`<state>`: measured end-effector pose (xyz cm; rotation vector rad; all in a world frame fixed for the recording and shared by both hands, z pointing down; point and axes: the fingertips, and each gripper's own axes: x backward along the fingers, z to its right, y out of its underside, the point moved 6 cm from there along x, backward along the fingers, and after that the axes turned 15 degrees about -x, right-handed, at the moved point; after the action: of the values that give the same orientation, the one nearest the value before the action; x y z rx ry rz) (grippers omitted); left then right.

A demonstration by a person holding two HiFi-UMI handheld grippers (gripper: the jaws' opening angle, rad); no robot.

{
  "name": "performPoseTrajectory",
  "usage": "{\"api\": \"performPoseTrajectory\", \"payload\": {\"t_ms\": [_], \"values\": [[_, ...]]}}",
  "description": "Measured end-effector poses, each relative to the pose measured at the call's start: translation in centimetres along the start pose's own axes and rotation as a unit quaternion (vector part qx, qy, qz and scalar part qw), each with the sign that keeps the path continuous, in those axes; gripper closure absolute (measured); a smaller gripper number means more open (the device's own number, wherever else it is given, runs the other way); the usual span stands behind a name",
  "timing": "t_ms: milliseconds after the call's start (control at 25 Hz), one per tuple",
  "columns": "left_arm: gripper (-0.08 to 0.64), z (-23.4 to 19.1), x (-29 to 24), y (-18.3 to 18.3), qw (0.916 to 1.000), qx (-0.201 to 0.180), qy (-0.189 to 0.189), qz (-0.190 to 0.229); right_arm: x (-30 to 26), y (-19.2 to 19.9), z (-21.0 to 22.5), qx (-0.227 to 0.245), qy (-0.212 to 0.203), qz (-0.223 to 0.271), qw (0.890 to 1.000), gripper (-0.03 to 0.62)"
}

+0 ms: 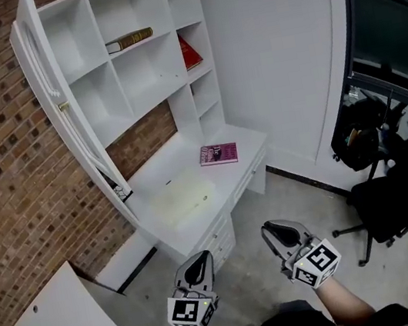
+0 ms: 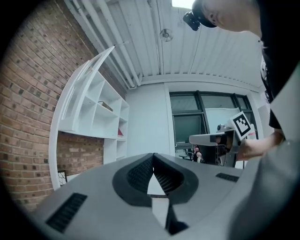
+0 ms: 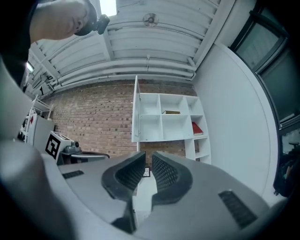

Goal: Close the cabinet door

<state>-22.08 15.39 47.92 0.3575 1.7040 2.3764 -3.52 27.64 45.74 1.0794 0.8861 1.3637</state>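
Observation:
The tall white cabinet door (image 1: 58, 90) stands swung open at the left edge of the white shelf unit (image 1: 140, 68), seen edge-on against the brick wall. In the right gripper view the door (image 3: 136, 112) shows as a thin upright strip left of the shelves. Both grippers are held low in front of the desk, well short of the door. My left gripper (image 1: 200, 257) (image 2: 153, 154) is shut and holds nothing. A thin slit shows between the jaws of my right gripper (image 1: 267, 227) (image 3: 148, 153), which is also shut on nothing.
A pink book (image 1: 218, 153) lies on the white desk (image 1: 188, 208), which has drawers below. Two books sit on the shelves. A low white cabinet (image 1: 60, 324) stands at the lower left. A black office chair (image 1: 387, 204) and a bag (image 1: 356, 139) stand at the right by the window.

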Motion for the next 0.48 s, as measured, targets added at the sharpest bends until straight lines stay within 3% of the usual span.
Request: {"api": "performPoseTrajectory", "payload": {"t_ms": [480], "values": [[0.551,-6.1,-5.2,1.1,0.9982,-0.026,-0.051,-0.017,-10.1,-1.6,5.0,-0.011,-0.054,0.003,0.998,0.543]]}}
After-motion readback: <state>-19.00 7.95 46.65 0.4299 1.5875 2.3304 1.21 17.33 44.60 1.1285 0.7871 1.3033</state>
